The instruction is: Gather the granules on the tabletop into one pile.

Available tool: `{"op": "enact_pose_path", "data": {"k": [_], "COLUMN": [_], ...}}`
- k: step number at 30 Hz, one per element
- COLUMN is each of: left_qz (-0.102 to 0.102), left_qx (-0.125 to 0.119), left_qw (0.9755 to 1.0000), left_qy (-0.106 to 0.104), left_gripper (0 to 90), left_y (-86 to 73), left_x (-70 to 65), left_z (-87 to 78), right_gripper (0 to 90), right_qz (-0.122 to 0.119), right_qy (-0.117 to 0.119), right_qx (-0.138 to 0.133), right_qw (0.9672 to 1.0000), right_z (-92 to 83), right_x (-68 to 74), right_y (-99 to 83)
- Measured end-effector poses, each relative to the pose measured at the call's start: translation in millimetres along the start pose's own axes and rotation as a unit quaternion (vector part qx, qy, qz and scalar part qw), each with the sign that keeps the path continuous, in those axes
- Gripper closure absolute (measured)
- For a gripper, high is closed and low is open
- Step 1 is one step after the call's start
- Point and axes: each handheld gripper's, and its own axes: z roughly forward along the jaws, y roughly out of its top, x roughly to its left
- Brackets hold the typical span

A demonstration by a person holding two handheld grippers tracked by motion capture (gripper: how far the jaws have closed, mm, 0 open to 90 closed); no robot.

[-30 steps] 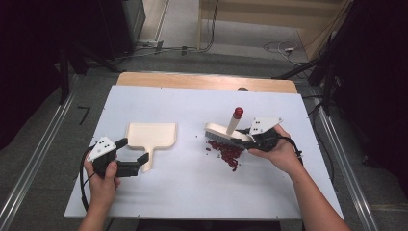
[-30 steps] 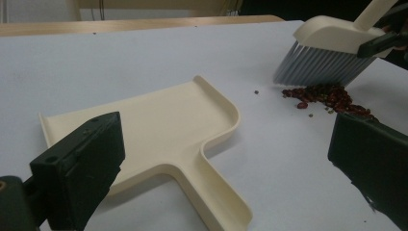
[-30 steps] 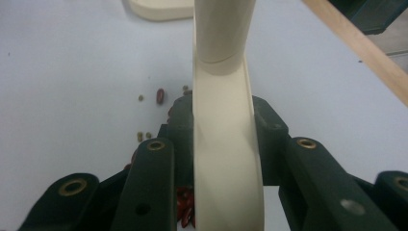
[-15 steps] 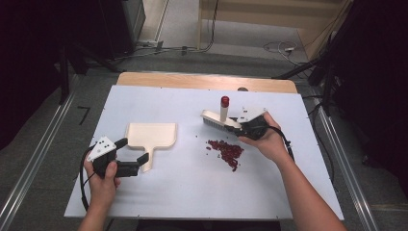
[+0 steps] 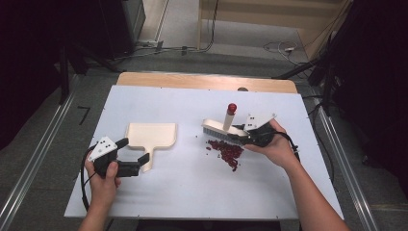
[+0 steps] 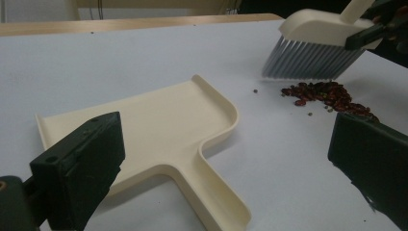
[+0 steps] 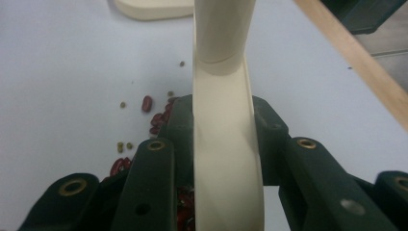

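Observation:
A cream dustpan (image 5: 151, 136) lies flat on the white table (image 5: 192, 192), left of centre, with its handle toward me. My left gripper (image 5: 133, 150) is open, one jaw on each side of that handle, touching nothing. From the left gripper view the dustpan (image 6: 159, 130) lies between the wide jaws of the left gripper (image 6: 223, 139). My right gripper (image 5: 245, 134) is shut on a cream hand brush (image 5: 219, 129) with a red-tipped handle. The bristles stand at the far-left edge of a pile of red beans (image 5: 227, 150). In the right gripper view the brush (image 7: 226, 144) is clamped above the beans (image 7: 154, 115).
A wooden strip (image 5: 207, 82) runs along the table's far edge. Metal rails (image 5: 38, 159) flank the table on both sides, with dark equipment and cables on the floor beyond. A few stray beans (image 7: 124, 144) lie apart from the pile.
The right gripper took the brush up and away toward the far left, then brought it back down to the pile's far edge. The left gripper and the dustpan stayed put.

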Motion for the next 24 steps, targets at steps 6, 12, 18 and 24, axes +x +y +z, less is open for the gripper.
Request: {"op": "enact_pose_path", "data": {"k": [6, 12, 18, 24], "left_qz": [-0.002, -0.002, 0.001, 0.000], "left_qx": [-0.003, -0.001, 0.001, -0.001], "left_qw": [1.0000, 1.0000, 1.0000, 1.0000], "left_qy": [0.001, 0.001, -0.001, 0.001], "left_gripper": [0.0, 0.0, 0.0, 0.0], "left_y": [-0.4, -0.3, 0.2, 0.2], "left_x": [0.9, 1.1, -1.3, -0.5], "left_z": [-1.5, -0.4, 0.9, -0.3], "right_gripper": [65.7, 65.8, 65.8, 65.7], "right_qz": [0.032, 0.089, 0.139, 0.148], "right_qy": [-0.067, -0.122, -0.120, -0.117], "right_qx": [-0.009, 0.044, 0.027, 0.006], "right_qw": [0.9972, 0.9875, 0.9826, 0.9820], "right_z": [-12.9, -11.5, -7.8, -15.8], "right_x": [-9.9, 2.4, 24.7, 26.9], "right_y": [-2.8, -18.9, -19.8, -9.2]}}
